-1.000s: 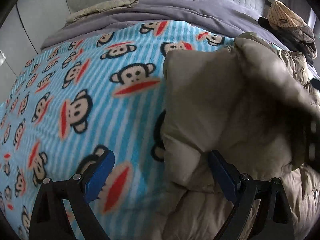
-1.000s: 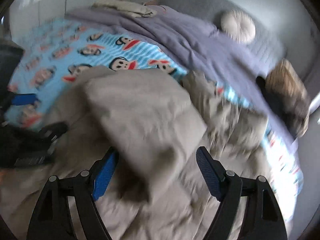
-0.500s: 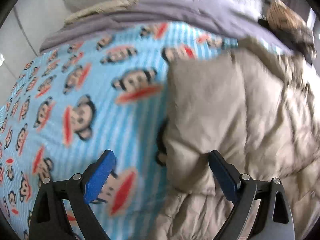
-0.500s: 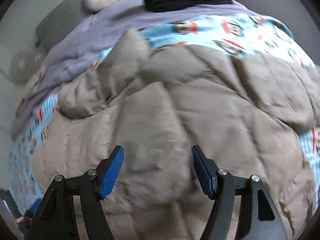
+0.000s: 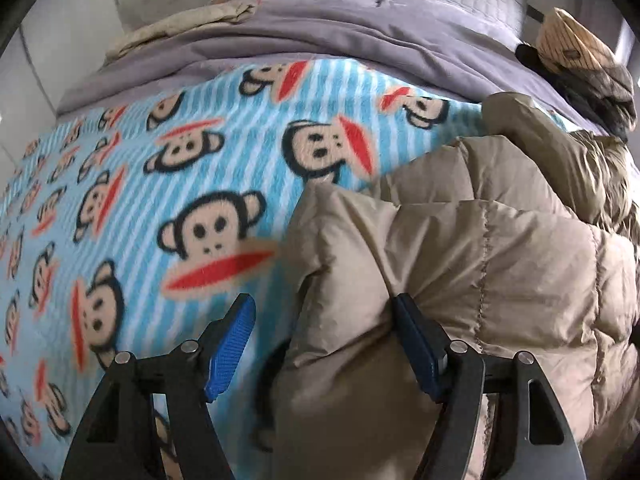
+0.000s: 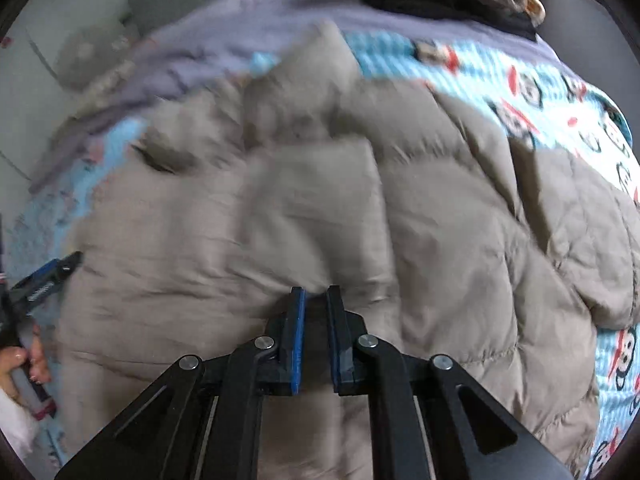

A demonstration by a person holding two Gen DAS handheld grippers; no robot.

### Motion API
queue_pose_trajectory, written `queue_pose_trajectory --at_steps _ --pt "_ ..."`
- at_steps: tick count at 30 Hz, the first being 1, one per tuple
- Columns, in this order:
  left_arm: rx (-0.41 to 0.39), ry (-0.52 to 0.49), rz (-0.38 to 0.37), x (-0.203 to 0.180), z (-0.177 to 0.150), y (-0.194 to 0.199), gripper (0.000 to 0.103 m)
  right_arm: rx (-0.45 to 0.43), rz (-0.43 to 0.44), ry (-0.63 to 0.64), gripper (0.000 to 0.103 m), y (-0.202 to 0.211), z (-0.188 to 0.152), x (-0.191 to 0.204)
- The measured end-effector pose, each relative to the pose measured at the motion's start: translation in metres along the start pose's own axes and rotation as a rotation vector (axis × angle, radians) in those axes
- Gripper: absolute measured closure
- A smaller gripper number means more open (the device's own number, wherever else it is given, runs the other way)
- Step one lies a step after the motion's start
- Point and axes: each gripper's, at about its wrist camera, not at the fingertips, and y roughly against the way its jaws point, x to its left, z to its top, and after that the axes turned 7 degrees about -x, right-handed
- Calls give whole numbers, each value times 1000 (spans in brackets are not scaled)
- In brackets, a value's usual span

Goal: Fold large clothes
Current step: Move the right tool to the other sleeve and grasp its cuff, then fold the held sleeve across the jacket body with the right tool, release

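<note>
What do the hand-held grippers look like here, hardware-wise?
Both match: the left hand-held gripper and right hand-held gripper have black flat-plate linkage arms with triangular cut-outs and silver pivot pins. Fingers carry blue ribbed pads. The person's hand shows a white cuff. No cables visible.

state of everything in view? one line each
Coat: spread puffy on the bed, partly folded.
Left tongs: closing, coat edge between the pads.
Right tongs: shut, pinching a fold of the coat.
Monkey blanket: laid flat under the coat.
Purple duvet: bunched at the head of the bed.
</note>
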Motion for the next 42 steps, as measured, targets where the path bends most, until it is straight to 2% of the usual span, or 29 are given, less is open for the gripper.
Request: queue_pose_trajectory --at_steps 4,8,14,21,24,25,26,28,30,32,38,42 --pt "0 -33 20 -5 3 2 29 -22 16 -25 98 4 4 -12" --pt "-12 -56 52 -6 9 26 29 -38 -48 -80 98 21 -1 -31" --pt "3 -106 -14 -28 -8 65 29 1 43 -286 93 52 -20 -82" --pt "31 -205 -115 -96 -39 101 29 71 138 -394 91 74 -58 -100" --pt "65 -210 -172 -122 -48 111 29 83 154 -416 78 80 -71 -108" --pt "65 -213 -180 -130 -51 114 29 82 158 -421 68 83 -75 -110" --pt "58 -218 -174 -139 -54 120 20 77 167 -427 61 86 -77 -113" --pt "50 -228 -159 -155 -59 128 0 67 176 -439 58 94 -82 -120" --pt "38 -235 -172 -167 -63 135 0 52 171 -450 51 104 -87 -132" --pt "46 -253 -173 -180 -69 139 0 34 169 -462 38 111 -91 -144" --pt "121 -266 -217 -221 -82 138 0 -11 128 -559 27 129 -102 -200" --pt "135 -265 -197 -247 -86 138 0 -57 96 -660 26 134 -105 -252"
